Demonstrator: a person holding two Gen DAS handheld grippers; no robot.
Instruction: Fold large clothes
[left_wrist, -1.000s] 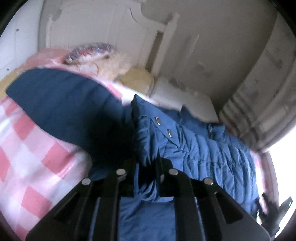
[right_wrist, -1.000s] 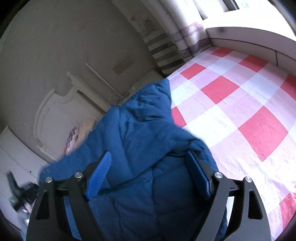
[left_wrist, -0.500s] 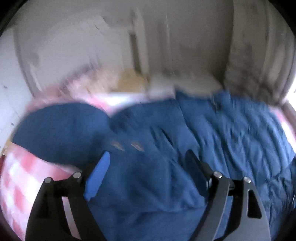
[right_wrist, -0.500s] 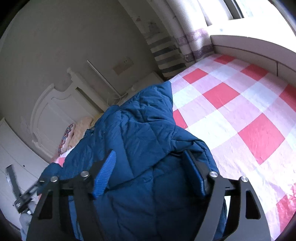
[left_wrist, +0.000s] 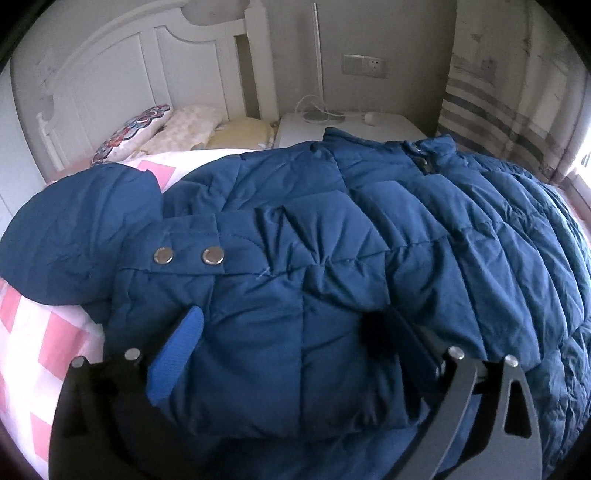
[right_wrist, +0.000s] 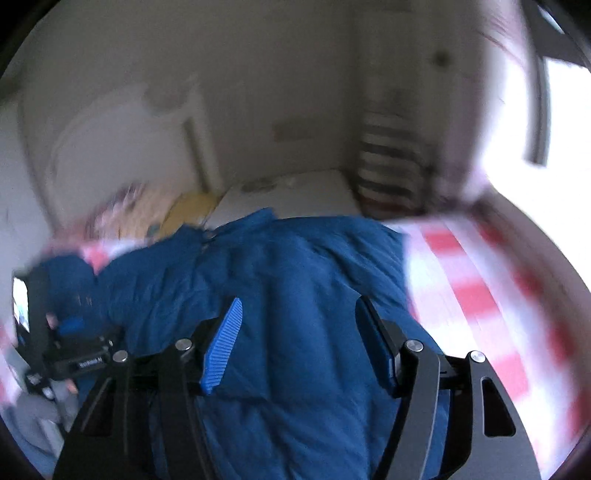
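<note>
Left hand-held gripper had just released the folded jacket (right hand-held gripper closing, empty); edges wanted squaring next.

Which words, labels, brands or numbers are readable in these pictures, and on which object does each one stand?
No text can be read with certainty.
White label on the left gripper, seen in the blurred right wrist view: too blurred to read.
Two metal snaps on the blue jacket: any engraving is too small to read.

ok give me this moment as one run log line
stage: sleeve folded over | jacket: lying on bed | left gripper: just opened, sleeve released | right gripper: closing, not gripping
</note>
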